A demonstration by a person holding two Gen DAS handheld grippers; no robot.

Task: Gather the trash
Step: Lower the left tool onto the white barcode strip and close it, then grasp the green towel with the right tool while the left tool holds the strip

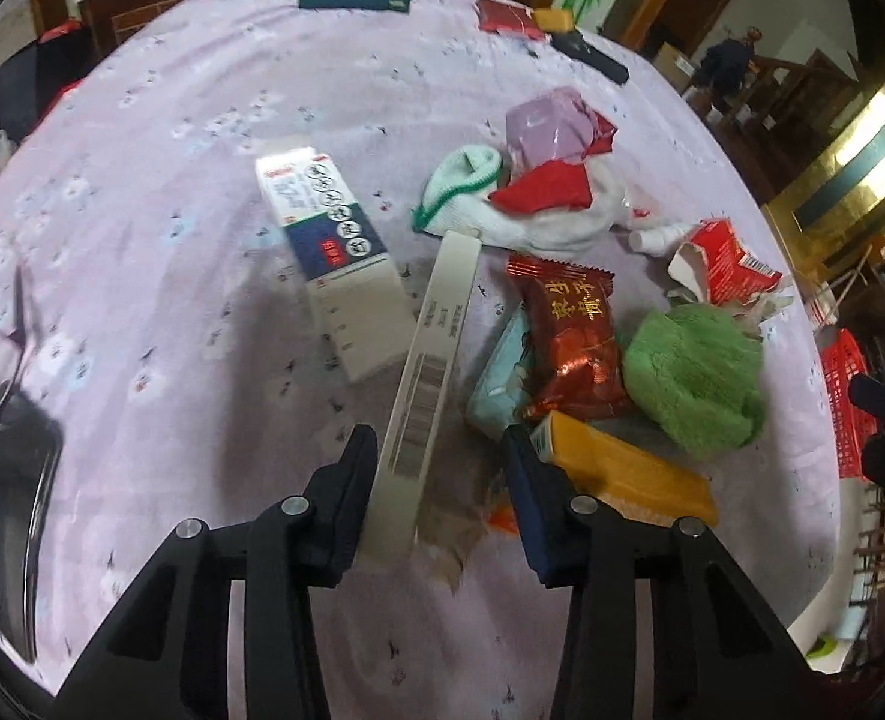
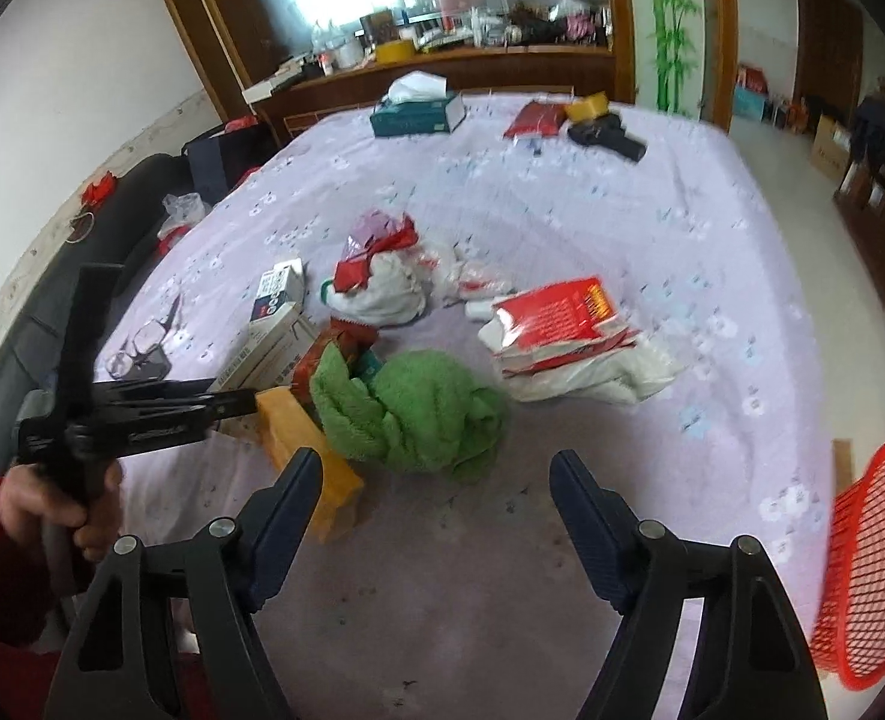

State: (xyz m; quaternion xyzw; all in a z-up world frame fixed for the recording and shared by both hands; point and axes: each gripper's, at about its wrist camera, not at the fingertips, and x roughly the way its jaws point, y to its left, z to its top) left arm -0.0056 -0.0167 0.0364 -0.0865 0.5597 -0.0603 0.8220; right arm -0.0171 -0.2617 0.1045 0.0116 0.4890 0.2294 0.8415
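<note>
Reaching into the heap, the left gripper (image 1: 442,480) has its fingers spread wide around one end of a long white box with a barcode (image 1: 427,384); its left finger is touching or just beside the box, while the right one stands clear of it, so nothing is clamped yet. The right gripper (image 2: 436,498) hovers over bare purple tablecloth (image 2: 652,192) with its fingers wide and nothing between them, just short of the green towel (image 2: 418,414).

By the look of it, the collecting has barely begun. The red mesh basket (image 2: 874,564) sits at the table's right edge, well apart from the pile, and I cannot tell whether anything is inside. Nearly all the trash is still out on the cloth: a red snack wrapper (image 1: 574,342), a torn red-and-white carton (image 2: 556,324), an orange box (image 1: 628,468), a blue-and-white medicine box (image 1: 328,240), a pale blue packet (image 1: 496,378), and crumpled red and pink wrappers (image 1: 556,138) on a white sock (image 1: 502,210). Further back lies a green tissue box (image 2: 415,111), which is probably not rubbish. Eyeglasses (image 2: 142,348) rest by the left edge.
</note>
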